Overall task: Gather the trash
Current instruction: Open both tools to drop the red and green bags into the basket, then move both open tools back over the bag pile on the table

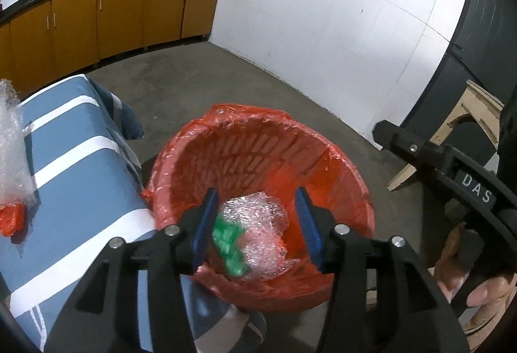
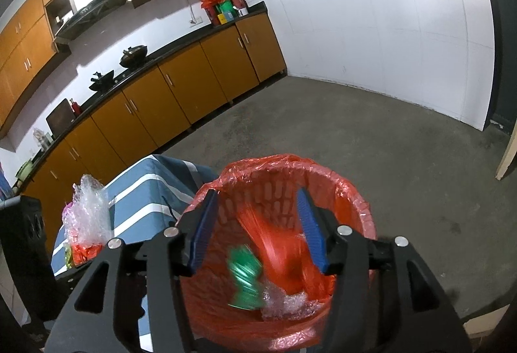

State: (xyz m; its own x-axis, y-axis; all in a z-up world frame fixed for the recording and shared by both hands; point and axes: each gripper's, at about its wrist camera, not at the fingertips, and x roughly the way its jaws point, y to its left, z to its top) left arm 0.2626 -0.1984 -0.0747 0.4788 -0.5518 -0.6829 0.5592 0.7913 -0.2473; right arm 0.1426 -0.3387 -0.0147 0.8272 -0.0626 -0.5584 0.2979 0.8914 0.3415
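Observation:
A red basket lined with a red plastic bag point(image 1: 342, 172) stands on the floor beside the table; it also shows in the right wrist view point(image 2: 355, 194). Inside lie crumpled bubble wrap point(image 1: 265, 223) and a blurred green wrapper point(image 1: 229, 240). In the right wrist view the green wrapper point(image 2: 245, 278) and a red plastic bag point(image 2: 284, 253) are blurred inside the basket, over bubble wrap point(image 2: 284, 304). My left gripper point(image 1: 258, 223) is open and empty above the basket. My right gripper point(image 2: 257, 223) is open and empty above it too; its body shows in the left wrist view point(image 1: 452, 191).
A table with a blue and white striped cloth point(image 1: 74, 165) stands left of the basket, with more bubble wrap point(image 2: 87, 211) and a red scrap point(image 1: 13, 219) on it. Orange kitchen cabinets point(image 2: 168, 94) line the far wall. A wooden piece point(image 1: 465, 120) leans at the right.

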